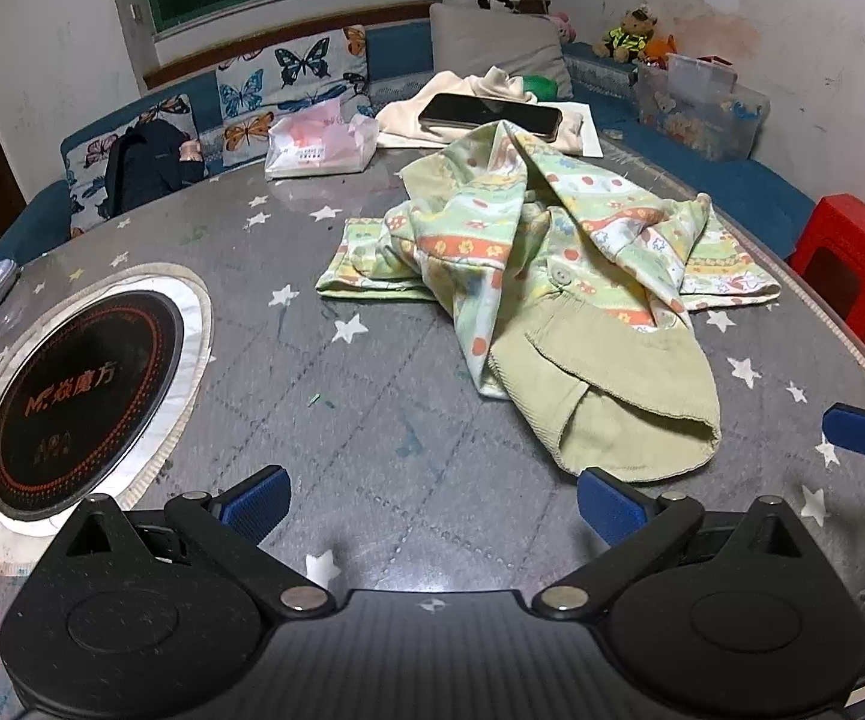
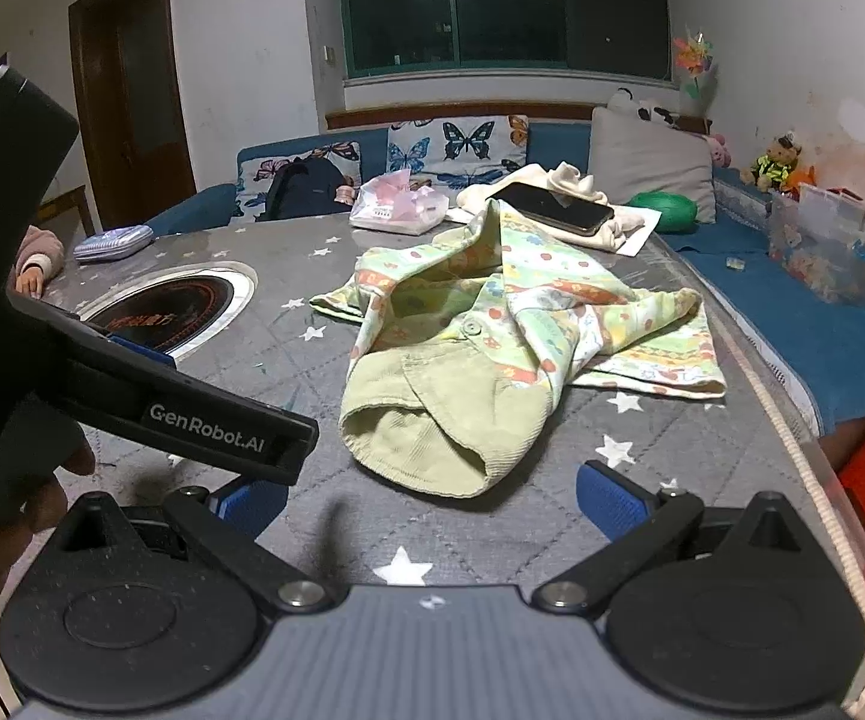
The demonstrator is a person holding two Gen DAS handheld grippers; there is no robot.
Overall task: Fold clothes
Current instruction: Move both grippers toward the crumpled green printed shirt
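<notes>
Green jacket (image 1: 546, 276) sits crumpled in the middle of the table (image 1: 372, 432), centre-right of the left wrist frame, cuff end nearest the cameras. Left gripper (image 1: 432, 498) and right gripper (image 2: 426, 495) both have their 2 fingers spread wide at the bottom, holding nothing, just short of the cuff

My L gripper (image 1: 432, 501) and R gripper (image 2: 432, 501) both hover low w/ jaws spread wide (nothing between them), side by side.
</notes>
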